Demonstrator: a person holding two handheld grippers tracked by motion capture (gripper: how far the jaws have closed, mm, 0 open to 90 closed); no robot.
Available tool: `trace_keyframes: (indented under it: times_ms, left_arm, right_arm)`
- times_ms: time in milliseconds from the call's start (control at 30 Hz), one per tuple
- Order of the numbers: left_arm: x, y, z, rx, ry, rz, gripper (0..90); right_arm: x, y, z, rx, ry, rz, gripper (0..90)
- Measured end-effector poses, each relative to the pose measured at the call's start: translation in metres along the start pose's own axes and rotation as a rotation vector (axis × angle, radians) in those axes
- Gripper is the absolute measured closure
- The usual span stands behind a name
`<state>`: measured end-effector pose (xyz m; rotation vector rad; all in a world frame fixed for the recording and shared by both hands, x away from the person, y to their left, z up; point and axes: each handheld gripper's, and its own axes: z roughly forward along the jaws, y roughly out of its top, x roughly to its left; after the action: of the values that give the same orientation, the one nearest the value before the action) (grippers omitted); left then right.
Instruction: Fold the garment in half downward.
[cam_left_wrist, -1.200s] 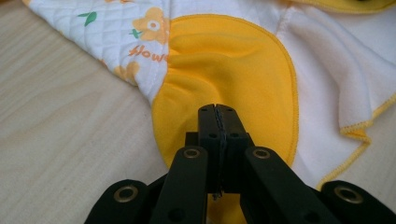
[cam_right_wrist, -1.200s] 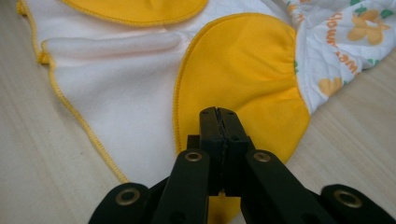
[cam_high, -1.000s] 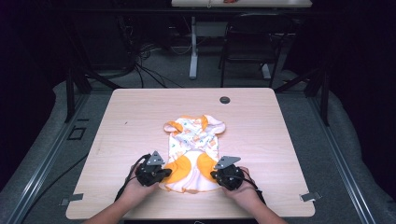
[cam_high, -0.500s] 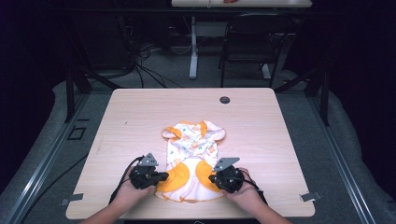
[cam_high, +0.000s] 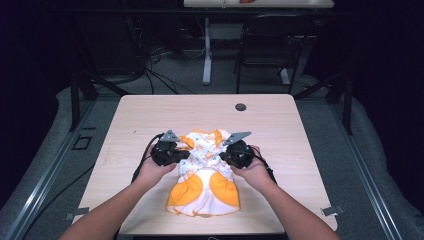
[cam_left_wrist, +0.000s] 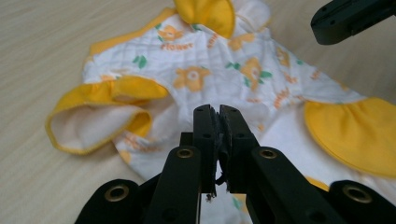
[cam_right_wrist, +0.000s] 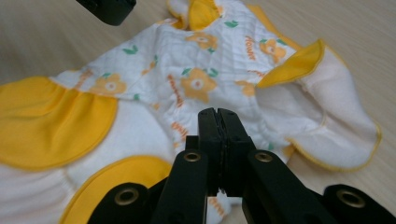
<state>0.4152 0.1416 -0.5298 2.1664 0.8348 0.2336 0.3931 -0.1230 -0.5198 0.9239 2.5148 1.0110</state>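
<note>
A small white and yellow flowered garment (cam_high: 204, 172) lies on the near middle of the wooden table (cam_high: 310, 150). The left gripper (cam_high: 183, 154) and right gripper (cam_high: 223, 156) hang at its two sides, jaws pressed together on nothing.

Layout on the table (cam_high: 310, 150). A garment (cam_high: 205, 175) lies flat on the near half of the table, roughly centred left to right, its long axis running from 12 to 6 o'clock and its near hem close to the table's near edge. The left hand-held gripper (cam_high: 184, 154) sits at the garment's 9 o'clock side, over its far part; the right hand-held gripper (cam_high: 223, 155) sits opposite, at 3 o'clock. Each points inward toward the other, the garment's far part between them. A small round fitting (cam_high: 241, 107) sits in the table top near the far edge, at 12 o'clock to 1 o'clock from the garment, well apart from it. A chair (cam_high: 270, 50) and a second table (cam_high: 260, 4) stand on the floor beyond the far edge.
</note>
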Motion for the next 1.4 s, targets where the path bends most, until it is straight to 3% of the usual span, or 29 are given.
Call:
trace_keyframes:
  times_ms: [67, 167, 333, 533, 667, 767, 867, 933, 1067, 1200, 1233, 1400]
  left_arm:
    - [0.008, -0.001, 0.017, 0.012, 0.006, -0.019, 85.7]
    - [0.012, -0.005, 0.027, 0.022, 0.006, -0.024, 85.7]
    - [0.012, -0.016, 0.041, 0.078, 0.019, -0.021, 85.6]
    - [0.01, -0.022, 0.039, 0.093, 0.011, -0.024, 86.1]
    - [0.005, -0.022, 0.033, 0.126, -0.011, -0.01, 86.2]
    - [0.007, -0.014, 0.026, 0.099, -0.013, -0.009, 84.3]
    - [0.016, 0.0, 0.021, 0.051, -0.009, -0.022, 83.4]
    - [0.019, 0.004, 0.02, 0.044, -0.003, -0.024, 82.2]
    - [0.035, 0.022, 0.022, 0.005, 0.045, -0.037, 79.9]
    - [0.05, 0.028, 0.029, -0.023, 0.083, -0.062, 76.5]
    - [0.053, 0.029, 0.034, -0.015, 0.101, -0.062, 74.8]
    - [0.06, 0.027, 0.045, 0.02, 0.122, -0.084, 66.2]
  right_arm:
    - [-0.008, 0.002, 0.016, 0.02, -0.023, 0.01, 87.8]
    - [-0.014, -0.003, 0.031, 0.054, -0.031, 0.026, 87.7]
    - [-0.017, -0.013, 0.043, 0.092, -0.021, 0.019, 88.3]
    - [-0.016, -0.022, 0.045, 0.115, 0.003, 0.022, 89.6]
    - [-0.012, -0.024, 0.04, 0.135, 0.049, 0.032, 89.7]
    - [-0.014, -0.015, 0.031, 0.107, 0.043, 0.032, 89.6]
    - [-0.024, -0.001, 0.025, 0.063, 0.009, 0.05, 88.3]
    - [-0.032, 0.007, 0.024, 0.045, -0.002, 0.066, 86.8]
    - [-0.046, 0.018, 0.027, 0.034, -0.029, 0.08, 84.8]
    - [-0.061, 0.025, 0.036, 0.025, -0.055, 0.13, 80.7]
    - [-0.065, 0.027, 0.041, 0.018, -0.058, 0.148, 78.5]
    - [-0.071, 0.028, 0.053, 0.05, -0.097, 0.136, 71.2]
